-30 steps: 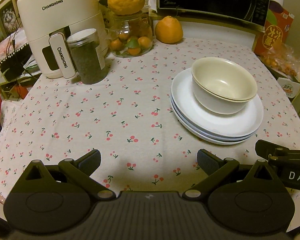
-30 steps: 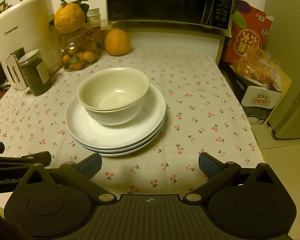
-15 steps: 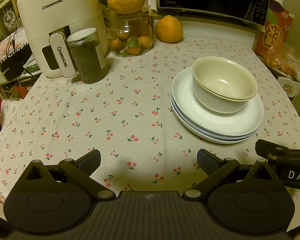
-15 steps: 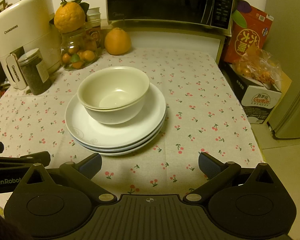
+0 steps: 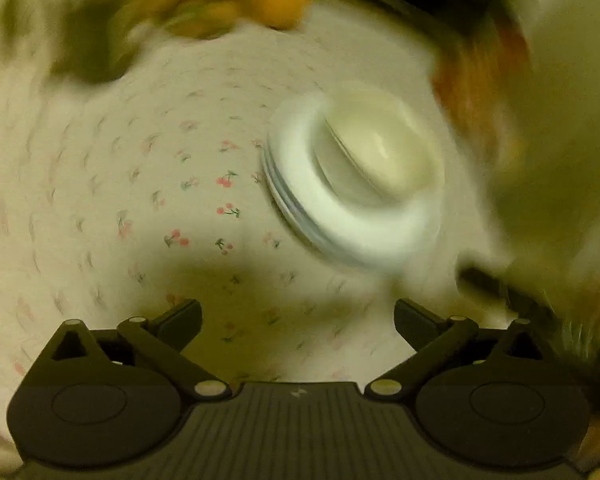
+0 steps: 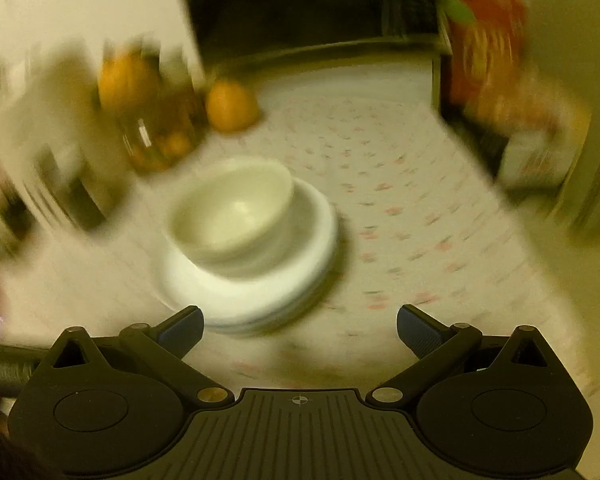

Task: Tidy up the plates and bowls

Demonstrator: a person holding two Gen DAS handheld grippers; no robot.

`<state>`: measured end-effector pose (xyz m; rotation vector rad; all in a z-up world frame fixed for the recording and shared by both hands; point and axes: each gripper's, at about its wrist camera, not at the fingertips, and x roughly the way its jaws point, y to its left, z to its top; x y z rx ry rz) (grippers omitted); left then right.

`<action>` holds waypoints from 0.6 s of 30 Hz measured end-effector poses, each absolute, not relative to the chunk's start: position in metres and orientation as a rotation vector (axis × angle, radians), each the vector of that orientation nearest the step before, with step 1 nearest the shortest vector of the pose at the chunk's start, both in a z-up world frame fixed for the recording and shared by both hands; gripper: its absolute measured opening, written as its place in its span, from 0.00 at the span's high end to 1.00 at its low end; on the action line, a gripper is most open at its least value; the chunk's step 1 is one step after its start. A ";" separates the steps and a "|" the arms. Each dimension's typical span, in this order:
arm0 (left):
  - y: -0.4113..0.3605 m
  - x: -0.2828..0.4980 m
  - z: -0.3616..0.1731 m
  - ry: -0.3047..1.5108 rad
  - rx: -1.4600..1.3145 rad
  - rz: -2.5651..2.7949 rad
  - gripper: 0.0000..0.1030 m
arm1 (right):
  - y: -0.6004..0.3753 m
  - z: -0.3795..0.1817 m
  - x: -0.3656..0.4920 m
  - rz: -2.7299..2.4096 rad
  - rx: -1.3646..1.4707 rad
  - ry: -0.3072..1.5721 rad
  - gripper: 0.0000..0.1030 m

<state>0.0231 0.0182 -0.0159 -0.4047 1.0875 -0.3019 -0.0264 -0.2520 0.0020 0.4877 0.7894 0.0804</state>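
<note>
Both views are blurred by motion. Cream bowls [image 5: 384, 152] sit nested on a stack of white plates [image 5: 340, 224] on the cherry-print tablecloth [image 5: 140, 184]. In the right wrist view the bowls [image 6: 232, 212] and plates [image 6: 252, 296] lie just ahead and left of centre. My left gripper [image 5: 298, 318] is open and empty, near the table's front, left of the stack. My right gripper [image 6: 300, 326] is open and empty, close in front of the plates.
At the back stand a microwave [image 6: 312, 4], a loose orange [image 6: 231, 106], a glass jar of fruit [image 6: 156, 136] and a white appliance [image 6: 48, 128]. A red box and bagged goods [image 6: 496, 76] sit off the table's right edge.
Both grippers have swung sharply, blurring the views. The right gripper has moved closer to the plate stack. The left view has tilted. Both stay open; the dishes have not moved.
</note>
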 end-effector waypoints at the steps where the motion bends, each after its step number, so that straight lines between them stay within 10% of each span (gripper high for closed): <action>1: 0.025 0.019 -0.009 1.013 -0.367 -0.199 0.01 | -0.261 0.001 -0.026 0.093 0.568 0.791 0.00; 18: 0.003 -0.002 0.017 0.792 -0.011 0.008 0.00 | -0.254 0.005 -0.024 -0.046 0.346 0.759 0.00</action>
